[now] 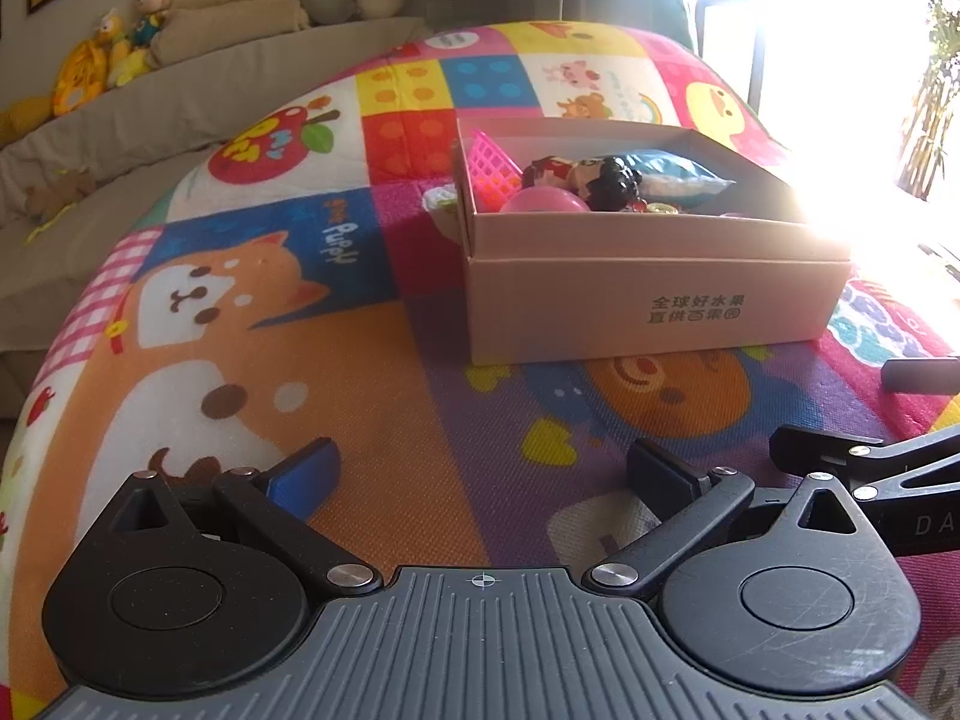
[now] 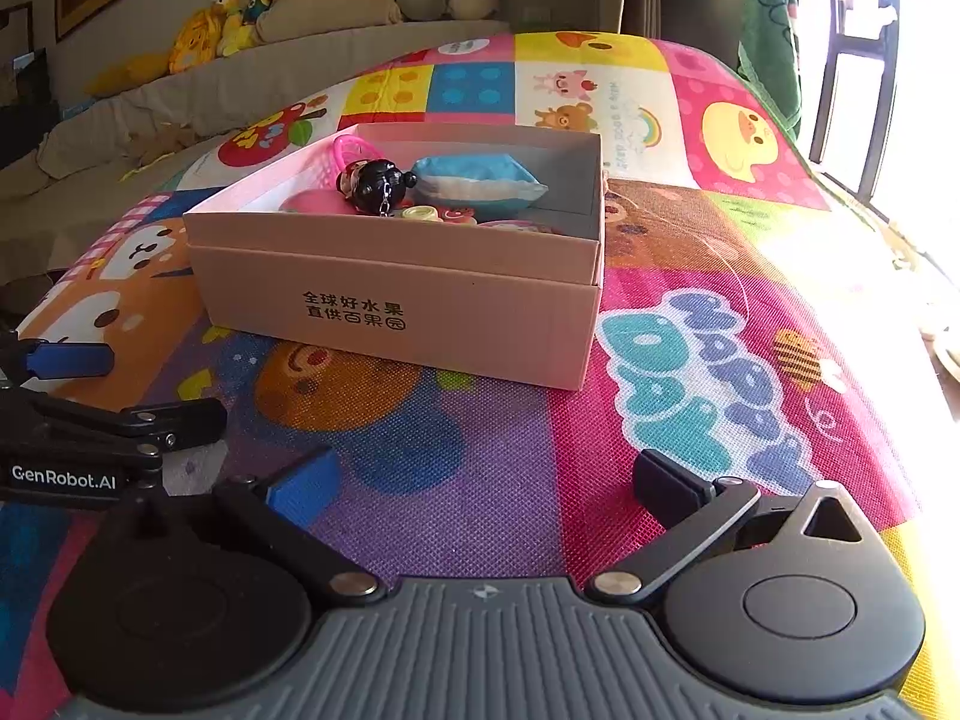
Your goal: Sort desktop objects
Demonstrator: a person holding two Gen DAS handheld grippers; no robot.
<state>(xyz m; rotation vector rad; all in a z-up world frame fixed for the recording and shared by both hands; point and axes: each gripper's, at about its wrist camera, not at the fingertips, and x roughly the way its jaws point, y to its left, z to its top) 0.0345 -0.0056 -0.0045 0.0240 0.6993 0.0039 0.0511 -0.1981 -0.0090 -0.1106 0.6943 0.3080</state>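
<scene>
Two grippers, both low over the play mat (image 2: 492, 480), side by side, near side of the scene.

- Left gripper (image 1: 480, 474): fingers spread wide, nothing between them.
- Right gripper (image 2: 486, 480): fingers likewise spread, empty.
- Pink cardboard box (image 2: 420, 306): centre of mat, beyond both grippers, open top. Contents: black-haired doll keychain (image 2: 375, 180), blue-and-white pouch (image 2: 480, 180), pink basket (image 1: 492, 165), pink ball (image 1: 543, 204), small round pieces, partly hidden.
- White item (image 1: 441, 201): on the mat, touching the box's far-left wall; identity unclear.

Step, as judged: collecting appears almost done. Next move probably calls for the left gripper to go round the box's left corner to the white item.

Room: open mat between grippers and box; sofa (image 1: 120, 138) borders the left, bright window the right. Grippers sit close together, so linkages could clash.
</scene>
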